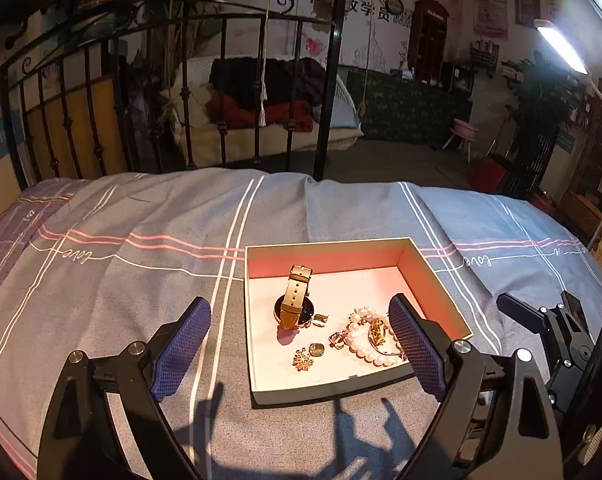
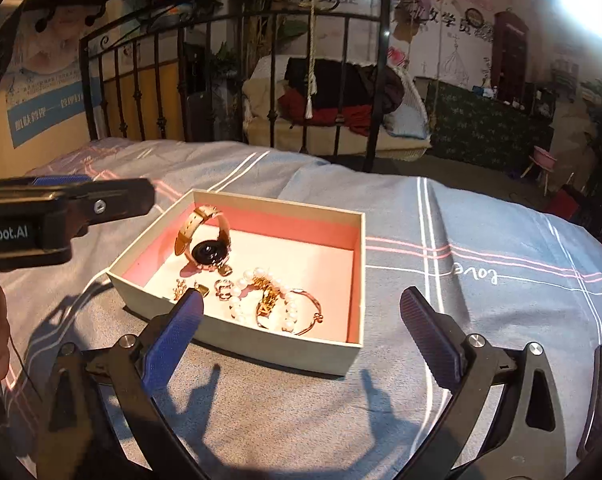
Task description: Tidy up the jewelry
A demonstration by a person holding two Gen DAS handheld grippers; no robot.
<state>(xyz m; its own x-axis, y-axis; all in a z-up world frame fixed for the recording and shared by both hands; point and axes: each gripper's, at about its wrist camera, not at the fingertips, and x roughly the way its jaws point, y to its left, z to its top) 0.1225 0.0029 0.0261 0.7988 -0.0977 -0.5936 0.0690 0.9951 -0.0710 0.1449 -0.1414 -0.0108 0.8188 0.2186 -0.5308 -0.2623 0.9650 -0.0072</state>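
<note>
The jewelry looks gathered already: a watch, a pearl bracelet, a gold bangle and several small earrings all lie inside the open pink-lined box that sits on the bed, and no loose piece shows on the bedspread around it. Both the left gripper and the right gripper hang before the box with jaws spread wide and nothing between them. By my judgement the task is at or near its end, with at most tidying or covering the box left.

Matt card box; glossy pearl bracelet; shiny gold-metal bangle; woven cloth bedsheet.
</note>
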